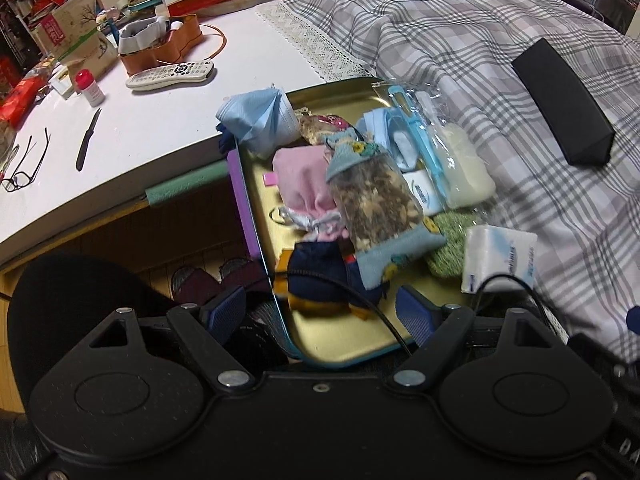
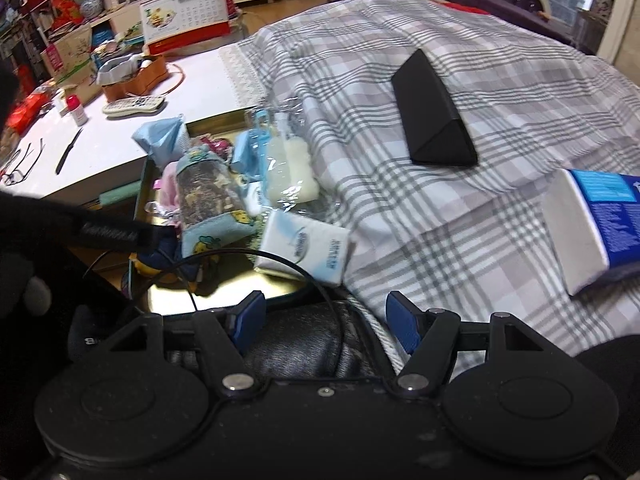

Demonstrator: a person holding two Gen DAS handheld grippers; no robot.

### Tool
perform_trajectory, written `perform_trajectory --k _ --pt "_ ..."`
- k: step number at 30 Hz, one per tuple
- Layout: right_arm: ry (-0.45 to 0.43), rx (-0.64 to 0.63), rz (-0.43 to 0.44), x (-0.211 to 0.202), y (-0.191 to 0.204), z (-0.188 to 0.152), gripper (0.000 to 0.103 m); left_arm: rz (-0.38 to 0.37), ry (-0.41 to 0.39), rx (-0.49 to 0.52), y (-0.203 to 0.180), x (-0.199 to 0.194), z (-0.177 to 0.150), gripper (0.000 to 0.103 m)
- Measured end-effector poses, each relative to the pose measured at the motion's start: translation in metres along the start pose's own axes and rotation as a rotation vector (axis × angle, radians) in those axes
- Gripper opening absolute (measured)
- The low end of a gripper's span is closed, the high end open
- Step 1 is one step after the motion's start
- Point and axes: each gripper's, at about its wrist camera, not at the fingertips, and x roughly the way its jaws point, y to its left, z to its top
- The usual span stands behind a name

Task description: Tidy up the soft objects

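Left gripper (image 1: 326, 314) and right gripper (image 2: 328, 320) both point steeply downward, jaws apart, nothing between them.

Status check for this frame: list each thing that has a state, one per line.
Left gripper: open, empty.
Right gripper: open, empty.
Gold metal tray: heaped with soft items.
White tissue pack: sealed, on the tray's edge.
Black triangular case: closed, on the plaid cloth.
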Motion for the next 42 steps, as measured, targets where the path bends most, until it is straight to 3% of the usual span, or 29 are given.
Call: perform_trajectory --k 14,42 --pt "-0.035 0.086 -0.045 -0.018 -0.018 -0.011 0.066 0.004 -0.029 -0.016 -0.010 -0.026 -0.029 0.079" --pt "-0.075 0.027 -0.074 -0.016 0.002 0.000 0.066 0.012 -0.020 -0.069 0.001 -0.027 -0.039 0.080"
